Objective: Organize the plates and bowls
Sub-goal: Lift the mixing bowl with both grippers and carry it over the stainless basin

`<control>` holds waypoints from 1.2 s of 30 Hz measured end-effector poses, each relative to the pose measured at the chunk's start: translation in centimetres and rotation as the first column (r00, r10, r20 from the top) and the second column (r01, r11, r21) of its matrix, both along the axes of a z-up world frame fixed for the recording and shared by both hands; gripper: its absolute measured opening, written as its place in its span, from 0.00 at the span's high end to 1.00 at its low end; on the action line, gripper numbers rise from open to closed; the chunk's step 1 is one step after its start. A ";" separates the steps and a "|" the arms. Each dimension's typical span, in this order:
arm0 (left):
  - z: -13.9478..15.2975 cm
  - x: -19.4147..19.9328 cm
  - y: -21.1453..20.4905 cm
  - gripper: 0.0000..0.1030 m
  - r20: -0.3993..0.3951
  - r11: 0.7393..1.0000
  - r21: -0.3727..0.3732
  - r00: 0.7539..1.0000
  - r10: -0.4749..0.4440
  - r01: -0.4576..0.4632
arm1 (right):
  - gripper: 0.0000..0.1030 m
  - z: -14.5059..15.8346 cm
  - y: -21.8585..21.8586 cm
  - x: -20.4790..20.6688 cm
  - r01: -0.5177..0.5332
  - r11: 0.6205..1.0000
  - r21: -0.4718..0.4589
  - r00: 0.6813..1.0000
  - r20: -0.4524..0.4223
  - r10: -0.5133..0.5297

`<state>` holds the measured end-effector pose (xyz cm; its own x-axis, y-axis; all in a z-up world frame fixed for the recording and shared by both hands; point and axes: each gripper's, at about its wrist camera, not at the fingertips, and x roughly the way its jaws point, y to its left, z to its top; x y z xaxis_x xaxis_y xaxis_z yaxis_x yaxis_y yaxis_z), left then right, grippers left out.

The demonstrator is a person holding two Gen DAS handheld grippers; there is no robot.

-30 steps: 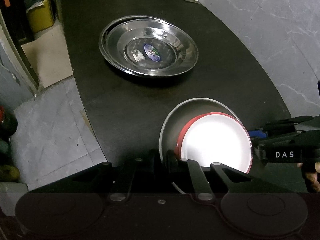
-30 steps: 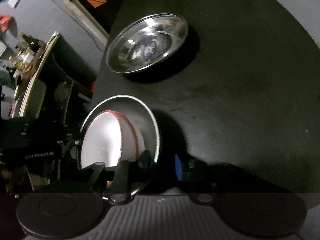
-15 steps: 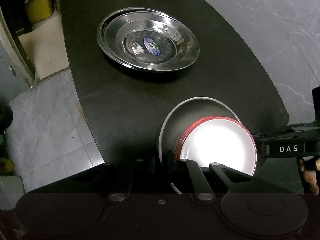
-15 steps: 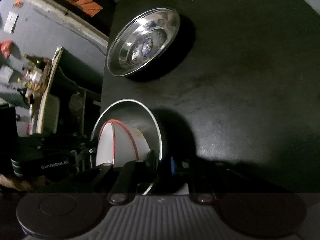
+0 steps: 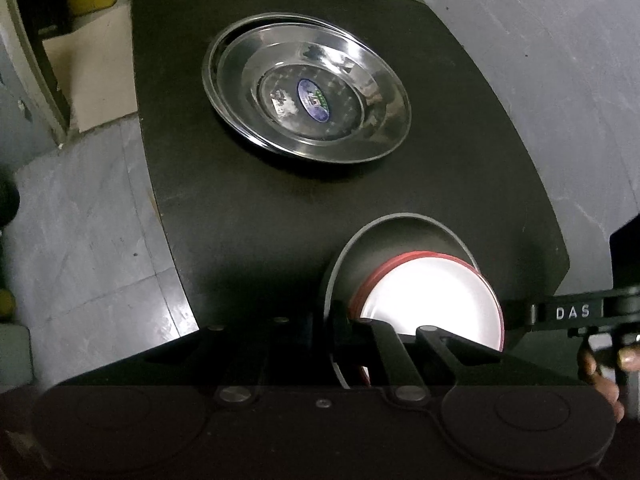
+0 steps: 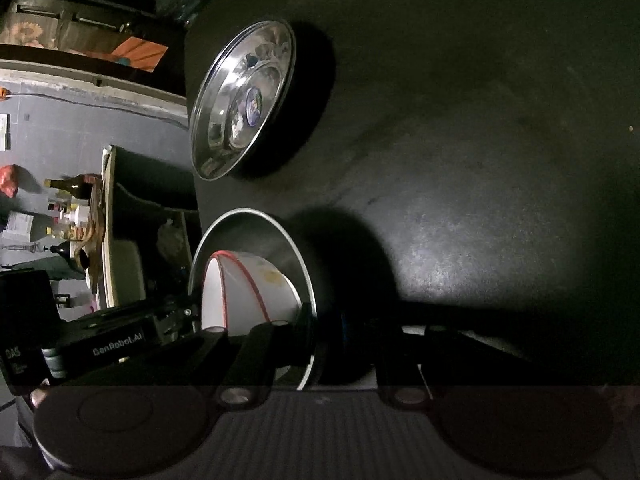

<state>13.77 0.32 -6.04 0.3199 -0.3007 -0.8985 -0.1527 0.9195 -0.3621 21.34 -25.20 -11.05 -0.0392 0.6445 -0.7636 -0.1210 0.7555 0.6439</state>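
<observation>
Left wrist view: both tools, left tool (image 5: pixel 334 322) and right tool (image 6: pixel 320 328), pinch opposite rims of the dark bowl (image 5: pixel 384 240) holding the red-rimmed white bowl (image 5: pixel 436 300), steel plates (image 5: pixel 306 92) lying straight ahead across the counter (image 5: pixel 280 208).

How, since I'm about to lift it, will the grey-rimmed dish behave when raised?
The grey-rimmed dish looks rigid, so it likely keeps shape. The white bowl sits off-centre inside, so it may slide if tipped. The thin smooth rim could slip.

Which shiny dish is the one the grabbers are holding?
The near grey-rimmed bowl, with the red-edged white plate inside. Both grippers pinch its rim. The stickered steel plate sits alone, farther away.
</observation>
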 end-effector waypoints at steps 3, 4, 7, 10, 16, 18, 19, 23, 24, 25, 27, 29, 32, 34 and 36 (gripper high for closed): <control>0.1 0.4 0.5 0.93 -0.010 0.999 -0.028 0.999 0.032 -0.032 | 0.86 0.1 0.3 0.3 0.009 1.000 -0.002 1.000 -0.004 -0.009; 0.1 0.6 0.6 0.93 -0.011 0.999 -0.034 0.999 0.038 -0.038 | 0.86 0.1 0.4 0.4 0.017 1.000 -0.001 1.000 -0.007 -0.017; 0.6 1.1 0.6 0.93 0.007 0.999 -0.030 0.999 0.041 -0.041 | 0.86 0.6 0.4 0.8 0.030 1.000 0.003 1.000 -0.001 -0.030; 1.0 1.6 0.6 0.93 0.024 0.999 -0.020 0.999 0.043 -0.043 | 0.86 1.2 0.6 1.3 0.035 0.999 0.001 0.999 0.020 -0.035; 2.2 2.8 1.4 0.93 0.054 0.998 -0.027 0.997 0.057 -0.056 | 0.86 2.1 0.9 2.4 0.044 0.999 0.016 0.998 0.043 -0.045; 2.5 3.3 1.6 0.93 0.065 0.998 -0.033 0.996 0.062 -0.060 | 0.86 2.5 0.9 3.1 0.053 0.998 0.025 0.997 0.049 -0.054; 2.7 3.6 1.7 0.92 0.070 0.997 -0.037 0.996 0.063 -0.061 | 0.86 2.7 0.8 3.3 0.056 0.998 0.027 0.997 0.053 -0.058; 3.4 5.0 2.0 0.93 0.097 0.998 -0.035 0.993 0.063 -0.060 | 0.86 3.7 0.9 4.7 0.057 0.998 0.025 0.995 0.083 -0.059; 3.6 5.3 2.0 0.93 0.104 0.998 -0.033 0.993 0.064 -0.060 | 0.86 3.9 1.1 5.1 0.056 0.998 0.025 0.994 0.090 -0.058; 3.8 5.7 2.1 0.93 0.111 0.998 -0.031 0.992 0.065 -0.062 | 0.86 4.2 1.1 5.4 0.056 0.998 0.025 0.994 0.097 -0.058; 4.1 6.6 2.3 0.93 0.126 0.998 -0.028 0.990 0.065 -0.062 | 0.86 4.5 1.3 6.2 0.054 0.998 0.025 0.993 0.108 -0.057; 4.4 7.3 2.5 0.93 0.134 0.998 -0.024 0.989 0.064 -0.061 | 0.86 4.8 1.6 7.0 0.056 0.998 0.027 0.992 0.115 -0.059; 4.3 8.5 2.7 0.93 0.138 0.998 -0.022 0.988 0.064 -0.061 | 0.86 5.0 1.8 8.2 0.062 0.998 0.026 0.991 0.121 -0.064; 4.2 9.1 2.9 0.93 0.139 0.998 -0.020 0.988 0.066 -0.064 | 0.86 4.9 2.0 8.8 0.065 0.998 0.026 0.990 0.121 -0.067; 4.0 9.5 3.2 0.93 0.138 0.998 -0.019 0.988 0.070 -0.068 | 0.86 4.7 2.3 9.5 0.065 0.998 0.023 0.991 0.119 -0.068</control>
